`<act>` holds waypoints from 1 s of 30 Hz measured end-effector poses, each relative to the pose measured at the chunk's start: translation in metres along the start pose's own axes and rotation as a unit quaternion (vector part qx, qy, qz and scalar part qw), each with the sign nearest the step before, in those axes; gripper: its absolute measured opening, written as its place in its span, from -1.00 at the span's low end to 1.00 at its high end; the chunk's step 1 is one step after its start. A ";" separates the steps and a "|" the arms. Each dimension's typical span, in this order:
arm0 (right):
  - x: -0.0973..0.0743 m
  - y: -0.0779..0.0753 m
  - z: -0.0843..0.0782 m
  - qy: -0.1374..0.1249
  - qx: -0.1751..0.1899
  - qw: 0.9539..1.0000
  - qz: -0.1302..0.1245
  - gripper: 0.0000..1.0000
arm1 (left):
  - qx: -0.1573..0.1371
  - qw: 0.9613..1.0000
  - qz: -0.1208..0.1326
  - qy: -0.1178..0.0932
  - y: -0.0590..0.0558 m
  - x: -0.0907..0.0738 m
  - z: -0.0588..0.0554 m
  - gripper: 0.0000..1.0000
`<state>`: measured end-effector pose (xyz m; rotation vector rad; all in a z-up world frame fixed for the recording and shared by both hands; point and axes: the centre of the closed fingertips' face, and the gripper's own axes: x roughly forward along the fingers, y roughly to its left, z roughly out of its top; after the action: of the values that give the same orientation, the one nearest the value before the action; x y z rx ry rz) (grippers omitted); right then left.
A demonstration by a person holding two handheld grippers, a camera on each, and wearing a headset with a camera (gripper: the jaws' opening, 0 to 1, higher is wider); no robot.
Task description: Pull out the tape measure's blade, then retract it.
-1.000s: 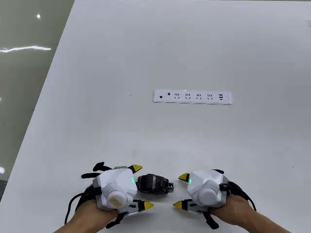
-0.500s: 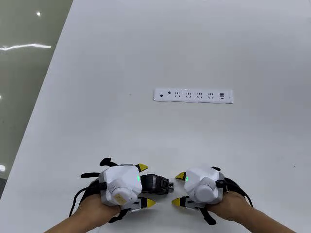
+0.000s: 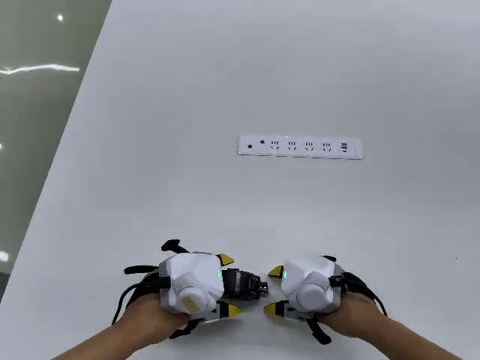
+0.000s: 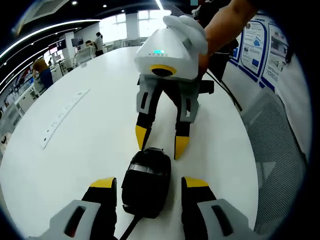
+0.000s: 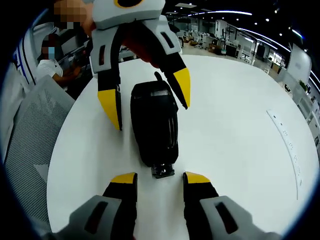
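Note:
A black tape measure (image 3: 241,283) lies on the white table (image 3: 225,112) near its front edge, between my two grippers. My left gripper (image 3: 227,285) is open, its yellow-tipped jaws standing either side of the case (image 4: 146,181) with small gaps. My right gripper (image 3: 272,290) faces it, also open. In the right gripper view the blade's metal hook (image 5: 162,171) sticks out of the case (image 5: 154,127) just ahead of my right gripper (image 5: 161,179). My left gripper (image 5: 145,97) straddles the far end of the case there. The right gripper (image 4: 162,142) points at the case in the left gripper view.
A white power strip (image 3: 299,147) lies mid-table, well beyond the grippers. The table's left edge (image 3: 56,172) runs diagonally, with grey floor past it. A mesh chair (image 4: 272,150) stands at the near table edge.
Both grippers have closed in on the tape measure. The left one slid right so the case now sits between its jaws; the right one shifted slightly left toward the hook.

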<state>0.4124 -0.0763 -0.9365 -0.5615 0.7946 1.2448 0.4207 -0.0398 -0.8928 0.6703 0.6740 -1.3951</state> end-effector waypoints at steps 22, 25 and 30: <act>0.003 -0.004 0.002 -0.001 -0.024 1.000 0.002 -0.43 | 0.033 0.999 -0.016 0.009 0.003 0.008 0.001 -0.26; 0.004 -0.006 0.003 -0.002 -0.025 1.000 0.001 -0.45 | 0.033 0.999 -0.017 0.010 0.004 0.008 0.001 -0.28; 0.005 -0.005 0.004 -0.002 -0.034 0.999 0.001 -0.46 | 0.035 0.999 -0.020 0.012 0.003 0.009 0.000 -0.28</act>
<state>0.4191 -0.0717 -0.9384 -0.6140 0.7516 1.2784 0.4244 -0.0450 -0.8997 0.7327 0.6624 -1.4562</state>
